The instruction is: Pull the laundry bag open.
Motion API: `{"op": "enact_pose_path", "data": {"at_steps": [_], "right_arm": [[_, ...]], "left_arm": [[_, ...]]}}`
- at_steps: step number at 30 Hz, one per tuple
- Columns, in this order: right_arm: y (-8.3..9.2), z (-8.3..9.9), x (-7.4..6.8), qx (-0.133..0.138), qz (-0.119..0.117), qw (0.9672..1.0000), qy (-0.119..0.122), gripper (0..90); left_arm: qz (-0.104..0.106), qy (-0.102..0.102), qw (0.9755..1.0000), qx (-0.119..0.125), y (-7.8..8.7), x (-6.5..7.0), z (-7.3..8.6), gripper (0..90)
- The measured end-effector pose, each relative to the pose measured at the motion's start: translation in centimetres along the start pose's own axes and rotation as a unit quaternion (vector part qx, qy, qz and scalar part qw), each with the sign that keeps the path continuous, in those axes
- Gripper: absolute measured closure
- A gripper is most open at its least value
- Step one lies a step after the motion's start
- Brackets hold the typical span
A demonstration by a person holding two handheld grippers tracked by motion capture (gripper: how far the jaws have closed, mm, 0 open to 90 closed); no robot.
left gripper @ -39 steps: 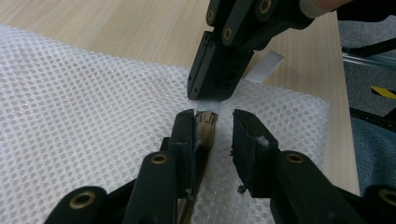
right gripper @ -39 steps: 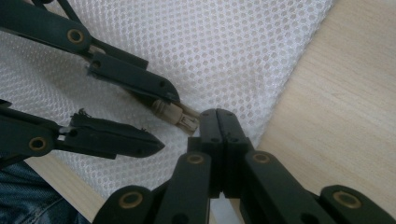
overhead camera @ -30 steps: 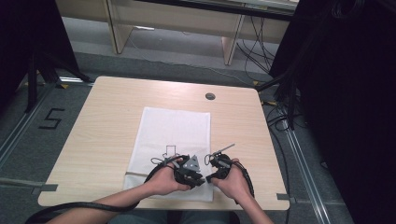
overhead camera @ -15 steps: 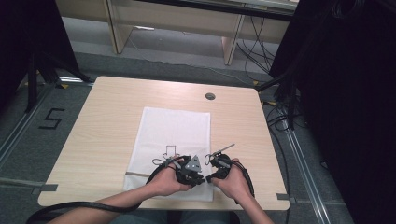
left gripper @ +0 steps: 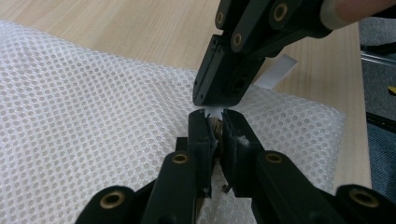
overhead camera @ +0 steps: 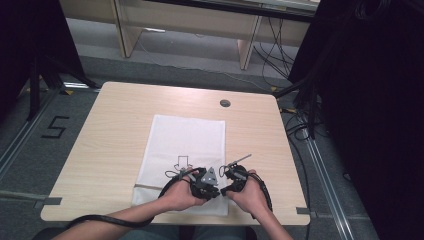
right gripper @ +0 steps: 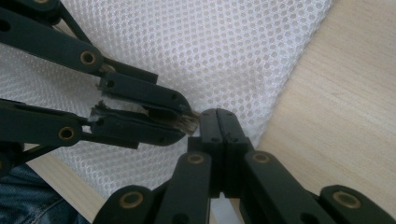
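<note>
Mesh bag [overhead camera: 186,150]: white, flat on the table [overhead camera: 110,130], its near end at the table's near edge.
Left gripper [left gripper: 215,122]: jaws have just been closing and now pinch a small brass piece, probably the zipper pull [left gripper: 215,127], at the bag's near edge.
Right gripper [right gripper: 223,122]: jaws together, clamped on a white tab [left gripper: 276,72] just beside it.
Advice: hold the tab steady and draw the pull straight along the edge, low, so the mesh doesn't bunch.
</note>
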State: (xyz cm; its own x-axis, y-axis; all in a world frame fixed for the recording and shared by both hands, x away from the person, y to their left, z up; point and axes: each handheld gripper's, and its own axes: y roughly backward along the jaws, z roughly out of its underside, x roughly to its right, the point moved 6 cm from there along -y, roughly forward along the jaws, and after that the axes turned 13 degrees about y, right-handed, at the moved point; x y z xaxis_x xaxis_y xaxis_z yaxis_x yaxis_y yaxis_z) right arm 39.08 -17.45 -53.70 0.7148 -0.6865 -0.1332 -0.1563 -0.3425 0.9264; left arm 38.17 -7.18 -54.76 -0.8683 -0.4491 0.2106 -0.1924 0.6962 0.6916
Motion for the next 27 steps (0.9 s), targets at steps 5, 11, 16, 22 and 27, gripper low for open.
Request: {"op": "enact_pose_path", "data": {"at_steps": [5,11,16,22,27], "right_arm": [[0.0,-0.1,-0.2,-0.002,0.007,1.0000,0.007,90.0],[-0.1,-0.1,-0.2,0.000,0.010,0.9999,0.013,90.0],[-0.1,-0.1,-0.2,0.002,0.008,0.9999,0.011,90.0],[0.1,0.0,-0.4,-0.009,0.001,0.9999,-0.006,90.0],[0.0,-0.1,-0.2,0.001,0.003,0.9999,0.012,90.0]], "left_arm": [[0.006,0.008,0.9999,0.003,0.1,-0.1,0.0,81.9],[0.007,0.008,0.9999,0.002,0.8,-0.2,0.1,81.9],[0.009,0.011,0.9999,0.005,0.9,-0.2,0.2,81.9],[0.008,0.005,0.9999,0.004,1.0,-0.2,0.2,81.9],[0.011,0.015,0.9998,0.010,1.2,-0.2,0.4,81.9]]}}
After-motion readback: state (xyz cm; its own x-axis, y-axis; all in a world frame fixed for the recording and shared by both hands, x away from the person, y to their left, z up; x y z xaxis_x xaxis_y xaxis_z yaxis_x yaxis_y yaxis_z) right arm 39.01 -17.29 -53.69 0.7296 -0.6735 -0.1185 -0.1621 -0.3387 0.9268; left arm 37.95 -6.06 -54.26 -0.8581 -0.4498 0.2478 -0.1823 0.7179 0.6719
